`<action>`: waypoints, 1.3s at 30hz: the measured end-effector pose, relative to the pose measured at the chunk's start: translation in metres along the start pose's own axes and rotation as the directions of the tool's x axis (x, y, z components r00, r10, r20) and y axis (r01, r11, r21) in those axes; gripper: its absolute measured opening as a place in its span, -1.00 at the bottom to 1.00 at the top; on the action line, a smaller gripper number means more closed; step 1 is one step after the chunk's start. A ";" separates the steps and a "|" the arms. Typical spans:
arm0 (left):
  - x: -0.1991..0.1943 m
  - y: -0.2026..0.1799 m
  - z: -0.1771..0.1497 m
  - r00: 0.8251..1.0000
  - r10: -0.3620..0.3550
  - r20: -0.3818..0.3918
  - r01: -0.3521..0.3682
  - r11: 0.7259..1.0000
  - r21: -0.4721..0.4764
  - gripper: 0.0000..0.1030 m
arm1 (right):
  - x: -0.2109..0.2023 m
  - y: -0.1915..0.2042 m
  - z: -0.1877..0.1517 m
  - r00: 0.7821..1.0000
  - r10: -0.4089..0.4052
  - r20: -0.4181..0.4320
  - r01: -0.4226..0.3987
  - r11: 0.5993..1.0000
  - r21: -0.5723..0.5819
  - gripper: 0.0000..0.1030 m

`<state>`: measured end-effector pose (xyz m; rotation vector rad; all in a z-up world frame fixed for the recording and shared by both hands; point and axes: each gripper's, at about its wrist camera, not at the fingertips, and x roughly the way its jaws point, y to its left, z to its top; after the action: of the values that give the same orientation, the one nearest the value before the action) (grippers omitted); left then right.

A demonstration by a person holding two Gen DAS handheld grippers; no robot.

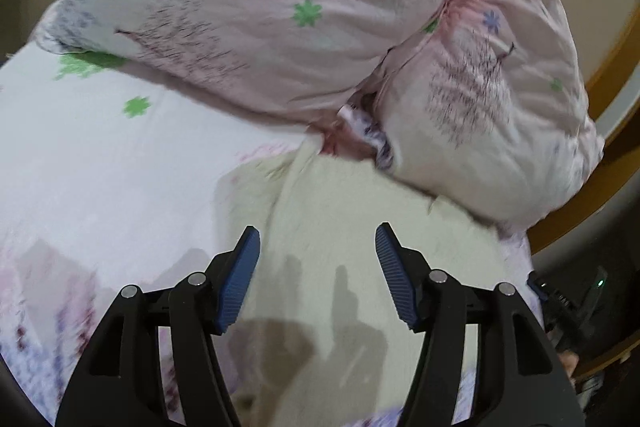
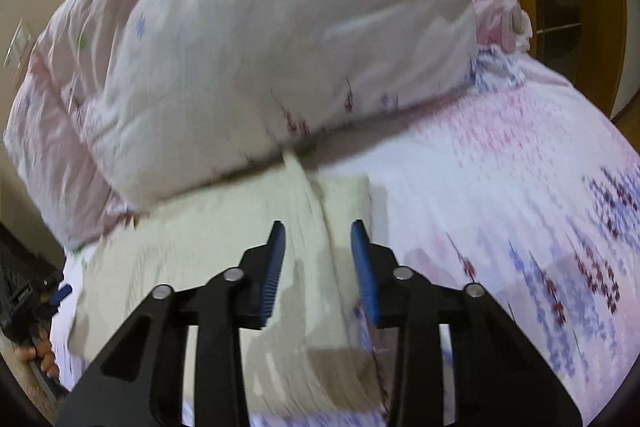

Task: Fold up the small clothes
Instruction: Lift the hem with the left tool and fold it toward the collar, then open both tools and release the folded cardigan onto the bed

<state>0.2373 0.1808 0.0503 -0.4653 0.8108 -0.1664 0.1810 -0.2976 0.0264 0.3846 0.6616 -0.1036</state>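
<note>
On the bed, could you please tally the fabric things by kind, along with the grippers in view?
Cream garment: 1
Pink flowered quilt: 1
Flowered bedsheet: 1
Grippers: 2, the left gripper and the right gripper, both open above the garment
Total: 5

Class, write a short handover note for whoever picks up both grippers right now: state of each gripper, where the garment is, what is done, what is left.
Left gripper: open, nothing between its pads, above the cream garment.
Right gripper: open, narrower, empty, over the garment's raised fold ridge.
Garment: lying on the floral bedsheet, its far edge at the pink duvet.
Done: garment lies released and looks partly folded; blur hides detail.
Left: probably further folds and smoothing.
</note>
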 end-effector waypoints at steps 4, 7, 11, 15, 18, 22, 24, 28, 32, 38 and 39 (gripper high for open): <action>-0.003 0.002 -0.022 0.999 0.047 -0.009 -0.047 0.997 0.054 0.12 | -0.003 -0.003 -0.015 1.000 0.007 -0.031 -0.008 1.000 -0.024 -0.43; -0.004 -0.001 -0.031 0.997 0.073 -0.013 -0.072 0.993 0.091 0.10 | 0.002 0.000 -0.021 0.998 0.010 -0.063 -0.013 0.999 -0.038 -0.43; 0.002 -0.003 -0.040 0.995 0.091 -0.050 -0.086 0.991 0.104 -0.24 | 0.006 0.004 -0.030 0.996 0.004 -0.087 -0.010 0.998 -0.064 -0.71; 0.007 -0.001 -0.046 0.992 0.100 -0.074 -0.092 0.990 0.105 -0.76 | -0.005 0.005 -0.031 0.999 0.011 -0.048 -0.014 0.998 -0.066 -0.83; 0.000 0.004 -0.043 0.994 0.066 -0.082 -0.060 0.996 0.070 -0.88 | -0.017 0.004 -0.031 1.000 0.019 -0.025 -0.020 0.998 -0.054 -0.90; -0.011 0.009 -0.041 0.996 0.033 -0.086 -0.028 0.998 0.054 -0.90 | -0.028 0.002 -0.036 1.000 0.023 -0.016 -0.024 0.998 -0.051 -0.90; -0.013 0.009 -0.043 0.995 0.029 -0.092 -0.024 0.998 0.053 -0.91 | -0.029 0.001 -0.039 1.000 0.018 -0.020 -0.019 0.999 -0.043 -0.90; -0.014 0.009 -0.047 0.995 0.039 -0.089 -0.033 0.997 0.067 -0.91 | -0.032 0.000 -0.046 0.999 -0.018 -0.028 0.016 0.999 -0.042 -0.91; -0.005 0.008 -0.048 0.994 0.055 -0.096 -0.047 0.996 0.077 -0.90 | -0.012 -0.001 -0.050 0.991 -0.105 -0.085 0.099 0.993 -0.068 -0.86; -0.017 0.006 -0.043 0.997 0.058 -0.058 -0.054 0.996 0.073 -0.60 | -0.034 0.012 -0.039 0.995 -0.098 0.016 0.099 0.991 -0.086 -0.43; -0.023 0.003 -0.042 0.998 0.062 -0.032 -0.059 0.995 0.076 -0.52 | -0.035 0.016 -0.038 0.996 -0.087 0.024 0.089 0.991 -0.098 -0.43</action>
<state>0.1913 0.1768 0.0389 -0.3675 0.8484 -0.1487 0.1350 -0.2695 0.0255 0.2589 0.6613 -0.1576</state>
